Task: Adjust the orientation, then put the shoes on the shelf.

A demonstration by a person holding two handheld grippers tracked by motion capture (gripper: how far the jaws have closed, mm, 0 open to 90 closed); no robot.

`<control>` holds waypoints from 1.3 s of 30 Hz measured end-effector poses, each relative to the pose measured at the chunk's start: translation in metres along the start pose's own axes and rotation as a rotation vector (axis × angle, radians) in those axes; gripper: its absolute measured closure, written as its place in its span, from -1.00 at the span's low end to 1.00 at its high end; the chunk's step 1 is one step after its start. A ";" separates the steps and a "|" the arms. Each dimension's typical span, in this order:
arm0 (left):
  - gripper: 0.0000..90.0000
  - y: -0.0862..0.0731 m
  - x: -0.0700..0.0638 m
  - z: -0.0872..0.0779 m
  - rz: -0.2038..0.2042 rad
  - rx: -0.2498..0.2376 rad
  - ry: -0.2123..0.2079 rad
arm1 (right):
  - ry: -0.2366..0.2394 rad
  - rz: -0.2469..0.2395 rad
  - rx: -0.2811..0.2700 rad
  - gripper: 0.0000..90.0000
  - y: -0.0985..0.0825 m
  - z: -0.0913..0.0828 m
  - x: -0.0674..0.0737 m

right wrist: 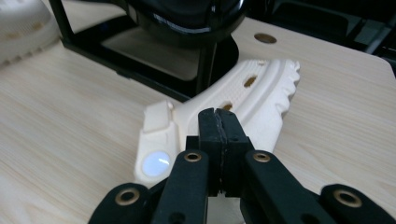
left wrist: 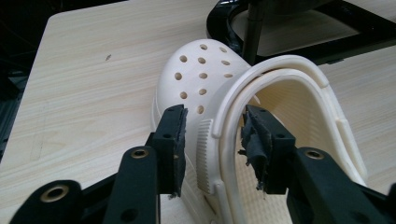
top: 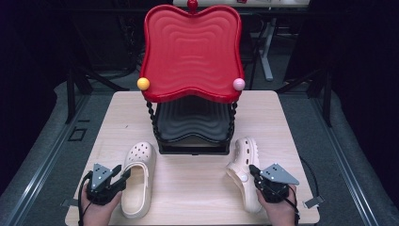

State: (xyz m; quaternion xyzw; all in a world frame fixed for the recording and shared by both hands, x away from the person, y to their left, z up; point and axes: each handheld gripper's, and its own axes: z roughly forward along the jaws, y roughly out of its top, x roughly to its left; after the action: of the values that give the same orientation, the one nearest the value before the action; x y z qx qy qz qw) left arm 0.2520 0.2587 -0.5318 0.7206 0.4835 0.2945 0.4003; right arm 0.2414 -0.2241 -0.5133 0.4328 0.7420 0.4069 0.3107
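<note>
Two cream clogs lie on the wooden table (top: 193,188). The left clog (top: 137,176) (left wrist: 196,79) stands upright with its holed toe pointing away from me. My left gripper (top: 123,173) (left wrist: 214,128) straddles the side rim and heel strap; its jaws are open, with a small gap between pads and rim. The right clog (top: 244,165) (right wrist: 261,98) lies tipped on its side, its sole ridges showing. Just in front of it is my right gripper (top: 252,168) (right wrist: 218,116), with its pads pressed together and nothing between them.
A two-tier stand sits at the table's middle back: a red wavy tray (top: 190,52) on top and a black tray (top: 193,120) below. A yellow ball (top: 143,84) and a pink ball (top: 239,84) mark its front corners. The black base frame (right wrist: 116,56) lies close behind both clogs.
</note>
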 end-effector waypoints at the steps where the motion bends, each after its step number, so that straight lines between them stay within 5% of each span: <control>1: 0.30 0.000 0.000 0.000 0.000 0.000 0.000 | 0.000 0.000 0.000 1.00 0.000 0.000 0.000; 5: 0.30 -0.001 0.001 0.002 -0.002 0.010 -0.002 | 0.013 0.028 0.003 1.00 -0.001 -0.001 -0.006; 15: 0.25 0.000 0.002 0.003 -0.013 0.003 -0.009 | -0.038 0.104 -0.004 1.00 -0.008 -0.014 -0.025; 24: 0.25 0.001 0.002 0.007 -0.017 0.011 -0.012 | -0.072 0.259 0.002 1.00 -0.025 -0.023 -0.060; 30: 0.24 0.001 0.004 0.008 -0.027 0.006 -0.020 | -0.102 0.356 0.068 1.00 -0.040 -0.023 -0.083; 33: 0.24 0.001 0.004 0.008 -0.024 0.007 -0.019 | -0.079 0.471 0.103 1.00 -0.055 -0.011 -0.099; 39: 0.24 0.001 0.004 0.008 -0.026 0.007 -0.020 | -0.067 0.533 0.163 1.00 -0.066 -0.005 -0.111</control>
State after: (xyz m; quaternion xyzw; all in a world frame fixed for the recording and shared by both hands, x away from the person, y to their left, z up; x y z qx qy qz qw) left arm 0.2603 0.2600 -0.5353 0.7186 0.4896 0.2804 0.4066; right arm 0.2599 -0.3445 -0.5564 0.6496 0.6216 0.3987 0.1809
